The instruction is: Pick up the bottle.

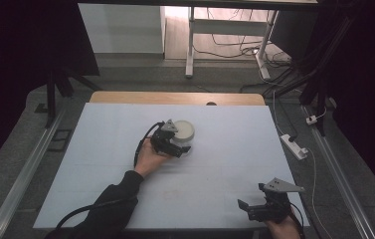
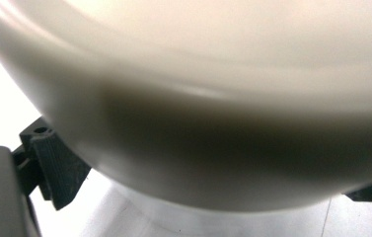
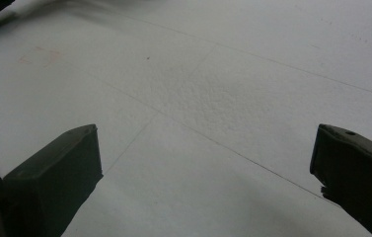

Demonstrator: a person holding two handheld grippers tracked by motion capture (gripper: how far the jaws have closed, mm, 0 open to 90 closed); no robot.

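A person sits at a table covered with a pale sheet [image 1: 225,164], holding a two-jaw gripper in each hand. From above, the left gripper [image 1: 181,148] is out near the middle of the table, its black body pressed up against a round, cream-coloured bowl [image 1: 184,130] that sits on the sheet a little beyond the centre. The left hand [image 1: 150,158] grips it from behind, with a dark sleeve and a cable trailing back toward the near edge. In the left gripper view, the bowl's curved cream side [image 2: 213,108] looms very close and blurred, with one black jaw tip at each side of it; the jaws are spread around the bowl, and whether they touch it cannot be told. The right gripper [image 1: 244,208] rests low at the near right corner of the table, well apart from the bowl. In the right gripper view its two black jaws stand wide apart over the bare sheet [image 3: 213,98], holding nothing.
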